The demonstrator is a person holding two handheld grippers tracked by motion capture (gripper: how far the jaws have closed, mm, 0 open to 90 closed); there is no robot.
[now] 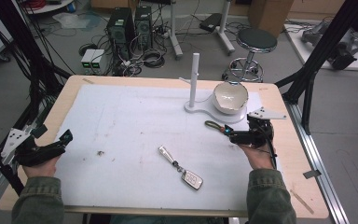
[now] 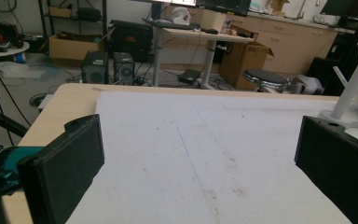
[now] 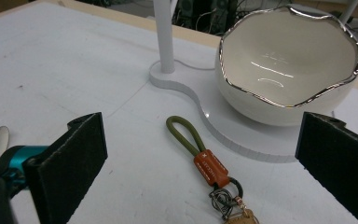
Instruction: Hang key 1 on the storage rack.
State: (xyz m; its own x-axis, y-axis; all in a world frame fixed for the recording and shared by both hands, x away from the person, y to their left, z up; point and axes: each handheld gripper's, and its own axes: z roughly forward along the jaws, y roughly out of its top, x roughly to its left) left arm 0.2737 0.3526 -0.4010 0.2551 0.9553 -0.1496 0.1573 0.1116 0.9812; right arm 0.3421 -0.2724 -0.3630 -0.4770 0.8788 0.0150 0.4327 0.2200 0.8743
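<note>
A keychain with an olive loop [image 3: 182, 131] and an orange tag [image 3: 210, 168] lies on the white mat, just in front of the stand's base. My right gripper [image 3: 200, 144] is open low over it, with one jaw on each side and neither touching it. From above, that right gripper [image 1: 228, 133] sits right of centre with the olive loop [image 1: 212, 124] at its tips. A car key fob [image 1: 192, 179] on a silver strap lies mid-table near the front. My left gripper [image 1: 66, 137] rests open at the left edge, and the left gripper [image 2: 200, 154] has nothing between its jaws.
A white bowl with a silver rim [image 3: 289, 65] sits on a flat white stand [image 3: 242, 137], from which a thin upright post [image 1: 194, 77] rises. The white mat [image 1: 130, 116] covers most of the wooden table. A stool and computer cases stand on the floor behind.
</note>
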